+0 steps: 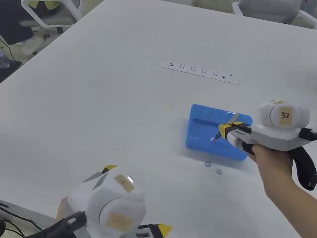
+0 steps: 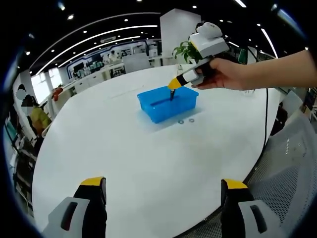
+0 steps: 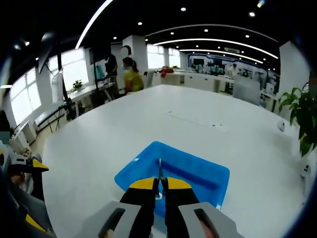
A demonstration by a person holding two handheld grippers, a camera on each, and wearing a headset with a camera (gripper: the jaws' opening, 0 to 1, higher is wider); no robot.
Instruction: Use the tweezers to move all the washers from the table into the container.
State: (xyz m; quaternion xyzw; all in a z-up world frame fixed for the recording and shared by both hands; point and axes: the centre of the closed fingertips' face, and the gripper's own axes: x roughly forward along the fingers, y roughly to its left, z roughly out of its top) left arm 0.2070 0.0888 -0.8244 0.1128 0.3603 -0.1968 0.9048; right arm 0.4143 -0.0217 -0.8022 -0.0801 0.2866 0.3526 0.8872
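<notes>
Head view: right hand-held gripper (image 1: 225, 130) grips tweezers (image 1: 216, 137), their tips in the blue container (image 1: 203, 119) before it. Two washers (image 1: 207, 164) lie on the counter (image 1: 124, 109) near this gripper. Left hand-held gripper (image 2: 162, 183) is released.

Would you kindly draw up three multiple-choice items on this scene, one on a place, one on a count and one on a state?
1. Where do the thin metal tweezers point?
A. into the blue plastic rectangular container
B. at a white power strip
C. at a chair seat

2. How many small metal washers lie on the white table beside the container?
A. none
B. two
C. five

3. How do the jaws of the left gripper stand?
A. shut on a washer
B. shut on tweezers
C. open, holding nothing

Answers:
1. A: the right gripper holds them over the container's blue floor.
2. B: two rings lie side by side just outside its wall.
3. C: the left gripper view shows its jaws wide apart with bare table between them.
</notes>
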